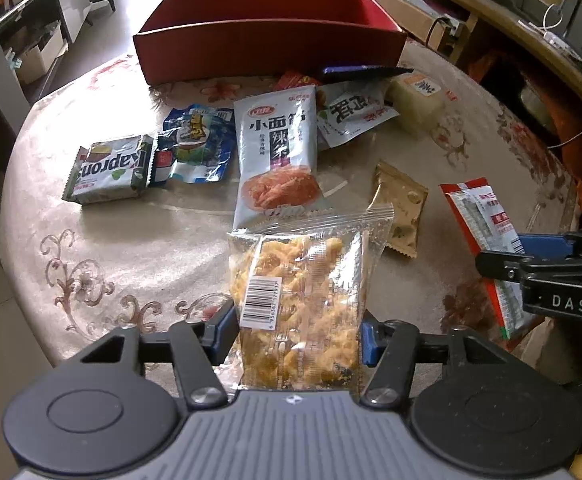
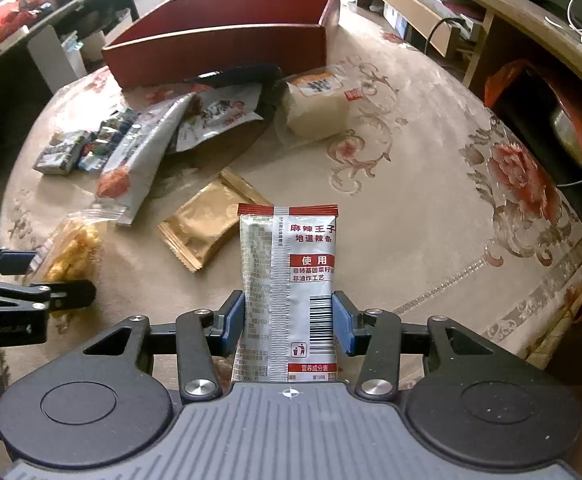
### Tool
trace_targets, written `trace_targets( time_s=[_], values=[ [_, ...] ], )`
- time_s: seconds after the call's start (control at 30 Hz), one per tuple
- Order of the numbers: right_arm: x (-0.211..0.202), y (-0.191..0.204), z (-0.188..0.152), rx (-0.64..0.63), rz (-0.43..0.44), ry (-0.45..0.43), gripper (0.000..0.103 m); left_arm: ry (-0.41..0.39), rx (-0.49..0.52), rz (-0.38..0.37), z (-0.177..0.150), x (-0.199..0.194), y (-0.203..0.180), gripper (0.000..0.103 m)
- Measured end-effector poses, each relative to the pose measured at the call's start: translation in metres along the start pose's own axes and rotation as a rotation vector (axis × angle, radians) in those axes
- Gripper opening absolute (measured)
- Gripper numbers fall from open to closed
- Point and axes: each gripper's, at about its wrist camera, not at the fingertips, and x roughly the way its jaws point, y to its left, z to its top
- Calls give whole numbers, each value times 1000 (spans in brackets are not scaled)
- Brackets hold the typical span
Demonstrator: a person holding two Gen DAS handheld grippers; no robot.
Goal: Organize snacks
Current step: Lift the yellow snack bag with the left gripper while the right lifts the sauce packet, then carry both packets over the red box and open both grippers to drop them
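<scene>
My left gripper [image 1: 297,334] is shut on a clear bag of yellow snacks [image 1: 299,292], held above the table's near edge. My right gripper [image 2: 289,320] is shut on a silver and red spicy-strip packet [image 2: 287,280]. The right gripper shows at the right of the left wrist view [image 1: 531,264] with its packet [image 1: 479,216]. The left gripper shows at the left of the right wrist view [image 2: 31,280] with the yellow bag [image 2: 73,248]. An open red box [image 1: 267,52] stands at the table's far side, also in the right wrist view [image 2: 219,56].
Loose snacks lie on the floral tablecloth [image 1: 131,248]: a green Kaprons pack [image 1: 109,170], a blue packet [image 1: 197,144], a long silver packet [image 1: 277,160], a white packet [image 1: 351,116], a pale block [image 2: 317,102], a gold sachet [image 2: 203,228]. Shelves and cables stand at right.
</scene>
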Motion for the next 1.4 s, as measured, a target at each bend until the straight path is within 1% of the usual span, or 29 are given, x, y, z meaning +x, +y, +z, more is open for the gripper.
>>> trace_targets(
  time_s=[0.17, 0.4, 0.43, 0.5, 0.57, 0.67, 0.77, 0.87, 0.93, 1.0, 1.1, 1.2, 1.4],
  values=[
    [-7, 5, 2, -7, 11, -24, 54, -27, -1, -21, 1, -10, -3, 50],
    [-13, 8, 5, -16, 17, -44, 53, -27, 18, -2, 1, -2, -7, 50],
    [-13, 8, 5, -18, 19, -45, 53, -26, 16, -3, 1, 0, -7, 51],
    [-13, 9, 5, -18, 21, -45, 54, -12, -5, -10, 2, 5, -4, 58],
    [-13, 8, 5, -17, 23, -44, 53, 5, -22, -15, 4, 11, 0, 62],
    [-12, 7, 5, -13, 29, -42, 54, 14, -57, -23, 6, 16, 4, 63],
    [-12, 6, 6, -12, 31, -42, 54, 16, -53, -10, 6, 17, 1, 60],
    [-14, 7, 6, -18, 34, -45, 54, 9, -29, 17, 6, 13, -7, 54],
    [-15, 7, 6, -19, 34, -47, 54, -1, -35, 4, 7, 8, -8, 51],
    [-17, 7, 6, -19, 33, -52, 54, -16, -51, -11, 9, 2, -7, 46],
    [-20, 6, 7, -15, 36, -64, 54, -36, -70, -14, 11, -6, -5, 43],
    [-26, 6, 8, -14, 42, -81, 54, -47, -84, -20, 11, -13, -4, 42],
    [-37, 10, 15, -26, 52, -121, 54, -97, -111, -23, 15, -34, 1, 41]
  ],
)
